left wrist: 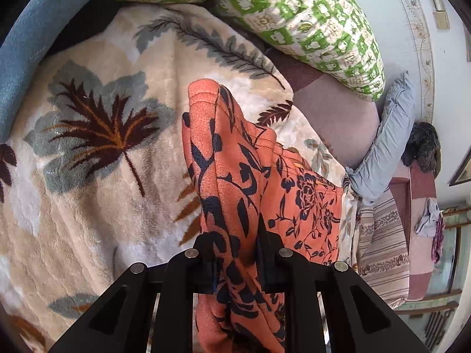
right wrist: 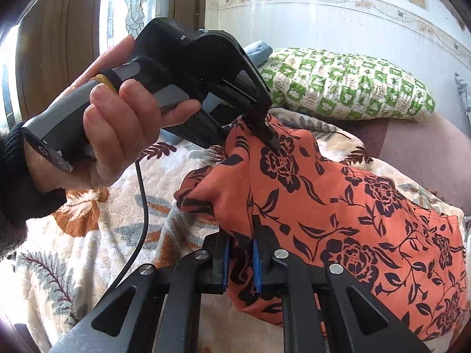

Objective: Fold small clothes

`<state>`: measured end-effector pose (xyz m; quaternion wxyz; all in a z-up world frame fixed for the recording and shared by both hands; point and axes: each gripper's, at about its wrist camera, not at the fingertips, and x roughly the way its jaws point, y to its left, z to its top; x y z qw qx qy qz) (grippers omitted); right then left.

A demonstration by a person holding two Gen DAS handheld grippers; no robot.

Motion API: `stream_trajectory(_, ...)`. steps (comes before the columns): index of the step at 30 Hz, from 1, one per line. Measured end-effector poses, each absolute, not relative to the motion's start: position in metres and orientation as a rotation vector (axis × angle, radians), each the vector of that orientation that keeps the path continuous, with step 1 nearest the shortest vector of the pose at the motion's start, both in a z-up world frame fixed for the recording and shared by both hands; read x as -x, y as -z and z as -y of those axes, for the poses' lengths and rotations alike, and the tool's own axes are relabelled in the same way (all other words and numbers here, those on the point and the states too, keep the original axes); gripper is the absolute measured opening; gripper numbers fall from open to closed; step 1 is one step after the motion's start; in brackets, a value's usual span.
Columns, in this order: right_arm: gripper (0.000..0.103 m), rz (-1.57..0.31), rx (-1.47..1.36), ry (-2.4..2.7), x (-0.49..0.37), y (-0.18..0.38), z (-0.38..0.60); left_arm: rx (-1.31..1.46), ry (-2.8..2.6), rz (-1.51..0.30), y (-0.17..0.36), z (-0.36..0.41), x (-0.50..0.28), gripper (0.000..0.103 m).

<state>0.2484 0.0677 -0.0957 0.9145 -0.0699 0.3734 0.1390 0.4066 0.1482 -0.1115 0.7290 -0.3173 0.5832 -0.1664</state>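
An orange garment with a black flower print (left wrist: 235, 161) lies bunched on a cream leaf-patterned blanket (left wrist: 103, 147). My left gripper (left wrist: 235, 253) is shut on a fold of it and holds that edge raised. In the right wrist view the garment (right wrist: 353, 206) spreads to the right over the blanket (right wrist: 88, 235). My right gripper (right wrist: 241, 253) is shut on another bunched edge near the bottom. The left gripper (right wrist: 269, 139), held in a hand, pinches the cloth's upper edge further back.
A green-and-white patterned pillow (left wrist: 309, 20) lies at the head of the bed, also in the right wrist view (right wrist: 347, 85). A grey-blue cushion (left wrist: 388, 141) and a striped cloth (left wrist: 382, 250) lie at the right. A black cable (right wrist: 141, 220) hangs from the left gripper.
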Motion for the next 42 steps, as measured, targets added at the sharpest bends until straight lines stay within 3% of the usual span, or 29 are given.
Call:
stream_trajectory(10,0.01,-0.774,-0.147,-0.188,-0.223,0.074,0.03,0.558,0.415,-1.253,0.05,-0.051,-0.393,0.017)
stream_trajectory(20,0.01,-0.893,-0.476,-0.12,-0.205,0.121,0.14,0.354,0.396,-1.437,0.115,0.104,-0.422,0.019)
stream_trajectory(25,0.019,-0.913,-0.631,-0.167,-0.202,0.148,0.174,0.346,0.321,-1.488,0.134,0.13,-0.434,0.024)
stream_trajectory(32,0.035,-0.908,-0.664,-0.166,-0.191,0.126,0.186,0.386,0.259,-1.467,0.083,0.103,-0.41,0.036)
stream_trajectory(34,0.047,-0.885,-0.661,-0.139,-0.179,0.113,0.189,0.382,0.269,-1.425,0.06,0.085,-0.389,0.041)
stream_trajectory(36,0.051,-0.855,-0.645,-0.112,-0.167,0.098,0.192,0.375,0.266,-1.389,0.046,0.071,-0.371,0.047)
stream_trajectory(40,0.07,-0.811,-0.667,-0.089,-0.152,0.087,0.197,0.363,0.244,-1.384,0.029,0.048,-0.348,0.048)
stream_trajectory(42,0.071,-0.802,-0.692,-0.114,-0.157,0.088,0.199,0.35,0.222,-1.382,0.021,0.044,-0.346,0.048)
